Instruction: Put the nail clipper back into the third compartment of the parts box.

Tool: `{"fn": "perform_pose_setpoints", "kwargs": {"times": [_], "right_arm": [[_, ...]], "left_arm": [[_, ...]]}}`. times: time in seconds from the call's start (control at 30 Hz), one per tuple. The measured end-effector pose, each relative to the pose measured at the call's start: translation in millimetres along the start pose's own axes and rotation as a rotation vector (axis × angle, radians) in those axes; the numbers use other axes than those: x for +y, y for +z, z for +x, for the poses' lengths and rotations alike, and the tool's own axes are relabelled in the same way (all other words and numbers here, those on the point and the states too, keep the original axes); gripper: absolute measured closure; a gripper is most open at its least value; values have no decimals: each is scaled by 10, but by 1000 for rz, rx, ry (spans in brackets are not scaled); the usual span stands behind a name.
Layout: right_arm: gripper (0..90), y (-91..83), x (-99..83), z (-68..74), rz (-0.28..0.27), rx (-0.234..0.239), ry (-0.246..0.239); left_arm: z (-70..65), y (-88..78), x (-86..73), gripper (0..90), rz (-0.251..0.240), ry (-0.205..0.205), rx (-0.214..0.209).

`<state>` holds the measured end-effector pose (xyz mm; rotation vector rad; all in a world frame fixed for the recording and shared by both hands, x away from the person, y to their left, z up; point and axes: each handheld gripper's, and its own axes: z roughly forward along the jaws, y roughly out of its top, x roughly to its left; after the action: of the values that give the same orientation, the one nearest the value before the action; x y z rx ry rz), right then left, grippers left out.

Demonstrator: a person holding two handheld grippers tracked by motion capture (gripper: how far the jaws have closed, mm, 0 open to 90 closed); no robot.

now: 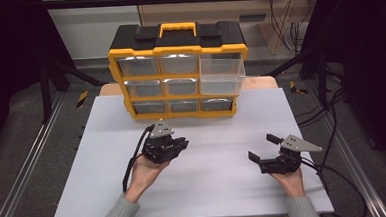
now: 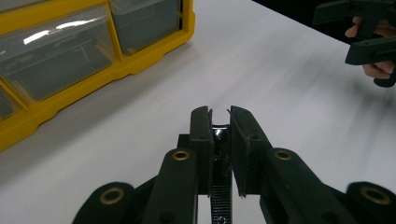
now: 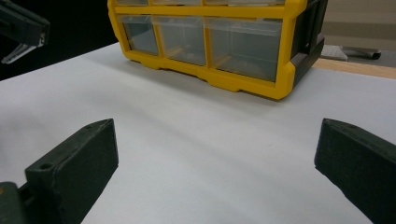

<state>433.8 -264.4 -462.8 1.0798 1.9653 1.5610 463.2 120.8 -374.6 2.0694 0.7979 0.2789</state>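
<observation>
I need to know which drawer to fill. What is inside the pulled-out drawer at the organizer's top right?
The pulled-out drawer of the yellow organizer looks empty through its clear walls. Its back part stays hidden inside the frame.

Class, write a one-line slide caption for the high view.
Yellow drawer cabinet with top-right drawer pulled out; left gripper shut, right gripper open.

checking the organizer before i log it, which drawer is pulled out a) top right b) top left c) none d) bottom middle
a, in the high view the top right drawer juts forward out of the organizer while the other drawers sit flush in the frame.
</observation>
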Motion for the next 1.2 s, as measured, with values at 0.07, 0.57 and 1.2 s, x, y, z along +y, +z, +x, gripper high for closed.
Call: {"fn": "perform_pose_setpoints", "kwargs": {"times": [0.07,0.57,1.2], "right_arm": [[4,0,0,0,0,-1,0],[4,0,1,1,5,-1,2],[4,2,-1,3,4,0,1]], "left_arm": [[10,-35,34,791,-11,-3,-4],[11,-215,263,791,-71,2,-17],[-10,-389,557,791,-133,12,-32]]}}
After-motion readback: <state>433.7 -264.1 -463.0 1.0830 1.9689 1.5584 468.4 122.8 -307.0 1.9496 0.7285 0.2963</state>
